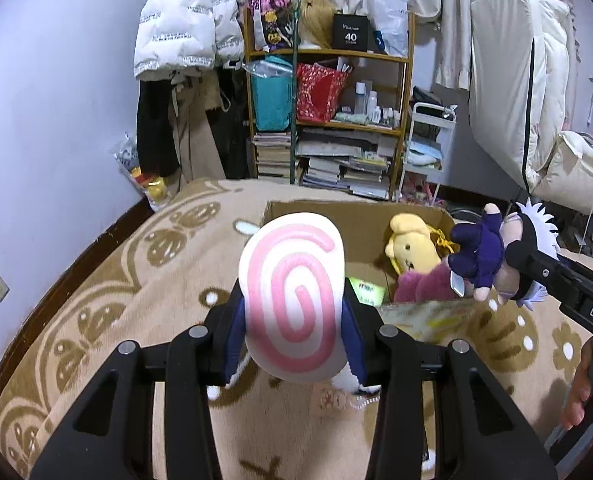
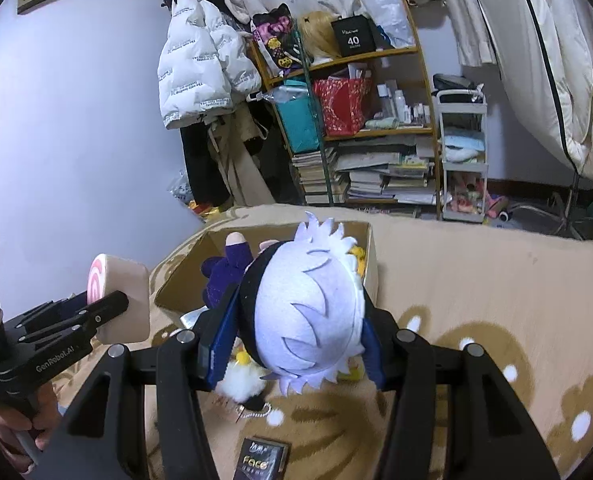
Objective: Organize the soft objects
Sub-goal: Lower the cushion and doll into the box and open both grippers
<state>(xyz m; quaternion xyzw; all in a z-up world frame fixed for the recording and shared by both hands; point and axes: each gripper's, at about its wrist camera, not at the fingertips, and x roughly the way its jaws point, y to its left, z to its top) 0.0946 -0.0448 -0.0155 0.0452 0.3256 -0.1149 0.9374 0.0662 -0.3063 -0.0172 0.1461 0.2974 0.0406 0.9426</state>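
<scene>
Clenched on the pink-swirl cushion (image 1: 294, 300), my left claw (image 1: 294, 320) holds it above the blanket (image 1: 108, 280), near the cardboard box (image 1: 360, 216). Beside it my right claw (image 2: 296, 344) grips the white-haired doll (image 2: 308, 312) by its head, over the box's near edge.

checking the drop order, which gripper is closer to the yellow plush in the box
Right. The right gripper, shut on the white-haired doll, hangs just beside the yellow plush; the left gripper, shut on the swirl cushion, is farther back.
</scene>
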